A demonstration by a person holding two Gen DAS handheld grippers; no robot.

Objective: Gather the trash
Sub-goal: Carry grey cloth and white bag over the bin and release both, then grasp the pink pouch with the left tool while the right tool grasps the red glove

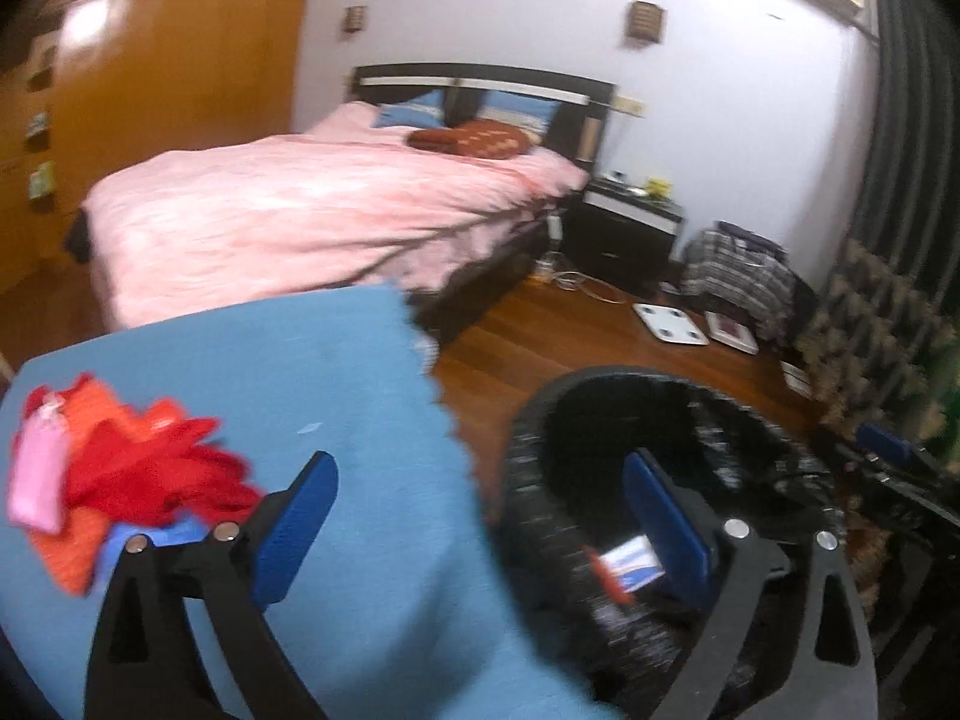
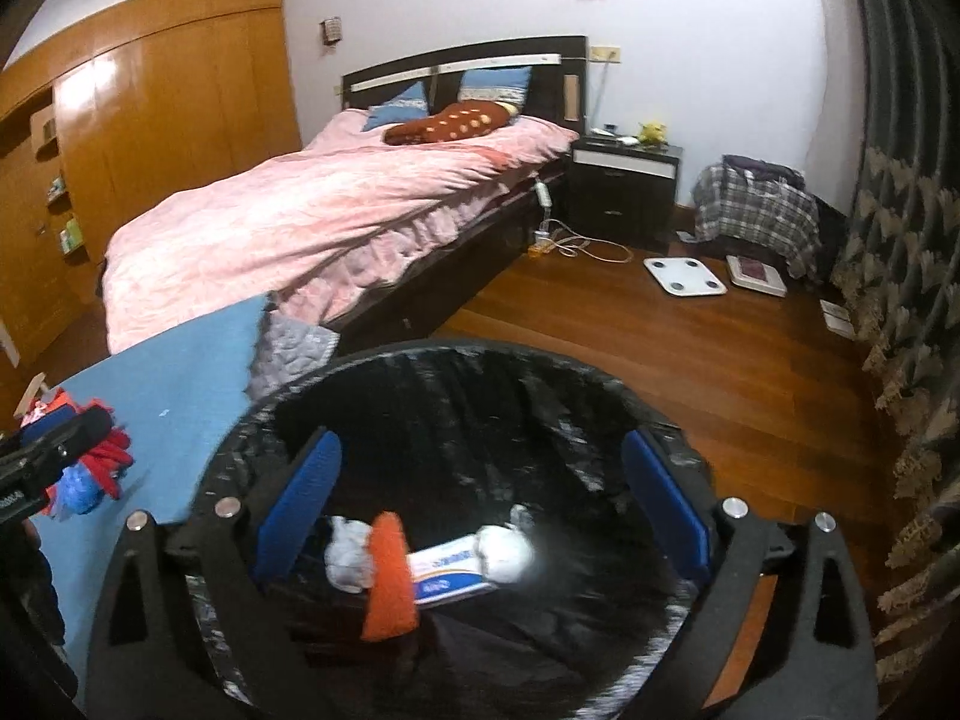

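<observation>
A round bin with a black liner (image 2: 456,372) stands on the wood floor beside a blue-covered surface (image 2: 180,360). Inside lie an orange wrapper (image 2: 390,582), a white and blue box (image 2: 450,570) and crumpled white tissue (image 2: 507,549). My right gripper (image 2: 480,492) is open and empty right over the bin mouth. My left gripper (image 1: 480,504) is open and empty, one finger over the blue surface (image 1: 336,384), the other over the bin (image 1: 534,420). A heap of red, orange and pink scraps (image 1: 120,468) lies on the blue surface left of it, also in the right wrist view (image 2: 96,462).
A bed with a pink quilt (image 2: 312,210) stands behind. A dark nightstand (image 2: 624,180), a plaid bag (image 2: 756,204), two scales (image 2: 684,276) and cables lie on the floor beyond. A patterned curtain (image 2: 900,330) hangs at the right. Wooden wardrobes (image 2: 150,120) line the left wall.
</observation>
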